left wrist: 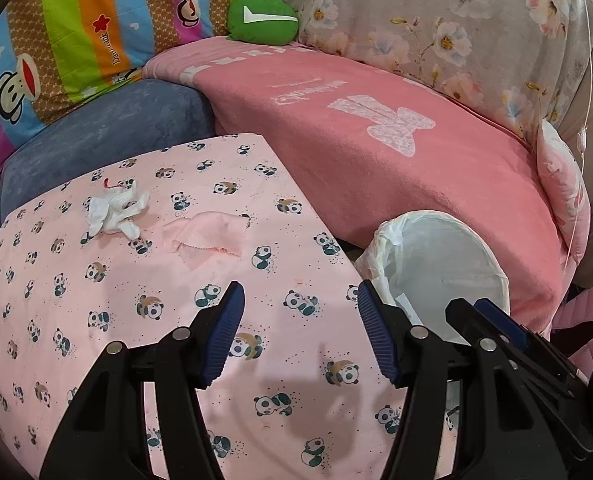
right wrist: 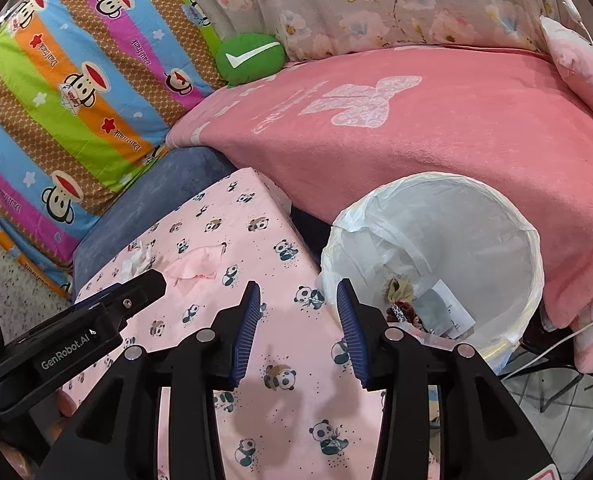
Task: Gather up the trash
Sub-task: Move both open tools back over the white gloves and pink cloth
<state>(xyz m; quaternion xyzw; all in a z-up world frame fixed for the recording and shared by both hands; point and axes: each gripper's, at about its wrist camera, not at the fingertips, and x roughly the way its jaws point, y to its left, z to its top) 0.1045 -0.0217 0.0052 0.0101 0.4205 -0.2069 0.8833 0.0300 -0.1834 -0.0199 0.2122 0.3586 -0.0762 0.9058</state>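
Observation:
A crumpled white tissue lies on the pink panda-print table at the far left. A thin pink tissue lies flat beside it to the right. In the right wrist view the pink tissue shows and the white tissue is partly hidden behind the left gripper's body. A white-lined trash bin stands off the table's right edge and holds some trash. My left gripper is open and empty above the table, nearer than the tissues. My right gripper is open and empty over the table's right edge by the bin.
A pink blanket covers the sofa behind the table and bin. A blue cushion, a striped cartoon pillow and a green round cushion lie at the back left. A white cable runs on the floor at right.

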